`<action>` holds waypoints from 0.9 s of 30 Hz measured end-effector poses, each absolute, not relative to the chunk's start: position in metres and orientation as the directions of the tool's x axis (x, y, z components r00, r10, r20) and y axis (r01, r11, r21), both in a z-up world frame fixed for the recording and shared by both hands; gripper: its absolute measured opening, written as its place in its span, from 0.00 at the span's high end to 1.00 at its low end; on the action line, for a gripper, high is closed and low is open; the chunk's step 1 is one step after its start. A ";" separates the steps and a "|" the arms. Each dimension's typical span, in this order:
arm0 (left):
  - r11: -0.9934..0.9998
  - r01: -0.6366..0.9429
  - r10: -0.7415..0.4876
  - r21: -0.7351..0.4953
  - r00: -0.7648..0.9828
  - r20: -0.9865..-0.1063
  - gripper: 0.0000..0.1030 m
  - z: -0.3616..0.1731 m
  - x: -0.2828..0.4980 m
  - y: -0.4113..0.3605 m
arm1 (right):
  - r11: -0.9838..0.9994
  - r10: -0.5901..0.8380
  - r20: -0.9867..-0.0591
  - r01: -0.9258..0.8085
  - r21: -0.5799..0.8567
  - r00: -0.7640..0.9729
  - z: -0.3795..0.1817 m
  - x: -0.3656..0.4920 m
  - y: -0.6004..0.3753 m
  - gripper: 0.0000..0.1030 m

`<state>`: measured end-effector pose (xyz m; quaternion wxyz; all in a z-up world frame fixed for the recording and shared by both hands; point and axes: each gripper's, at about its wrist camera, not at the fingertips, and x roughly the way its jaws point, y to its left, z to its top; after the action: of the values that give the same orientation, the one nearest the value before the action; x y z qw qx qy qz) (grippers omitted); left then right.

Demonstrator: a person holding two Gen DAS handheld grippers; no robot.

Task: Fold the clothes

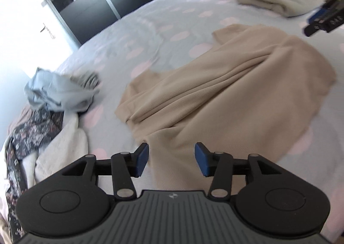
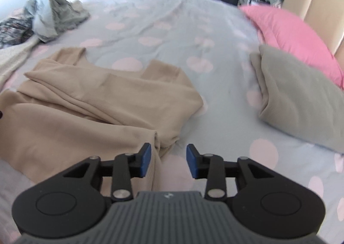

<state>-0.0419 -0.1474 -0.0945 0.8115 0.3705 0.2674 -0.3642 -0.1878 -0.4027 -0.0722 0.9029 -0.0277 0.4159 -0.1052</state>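
My left gripper (image 1: 171, 161) and right gripper (image 2: 168, 161) both hover with jaws apart and empty over the near hem of the rumpled beige ribbed knit top (image 1: 225, 97), which stretches away from me across the spotted grey bed (image 2: 172, 35).

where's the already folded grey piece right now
The folded grey garment lies on the bed at the right of the right wrist view, just in front of the pink pillow and apart from the beige top.
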 end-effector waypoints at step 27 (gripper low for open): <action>-0.302 0.466 -0.366 0.832 0.749 -0.552 0.54 -0.218 -0.129 -0.127 | 0.354 -0.222 -0.712 -0.625 -0.695 0.666 -0.169 -0.268 -0.266 0.58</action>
<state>-0.1290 -0.1274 -0.2182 0.5899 0.7257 0.0346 -0.3525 -0.2679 -0.2663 -0.1687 0.7274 -0.5511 0.3846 0.1386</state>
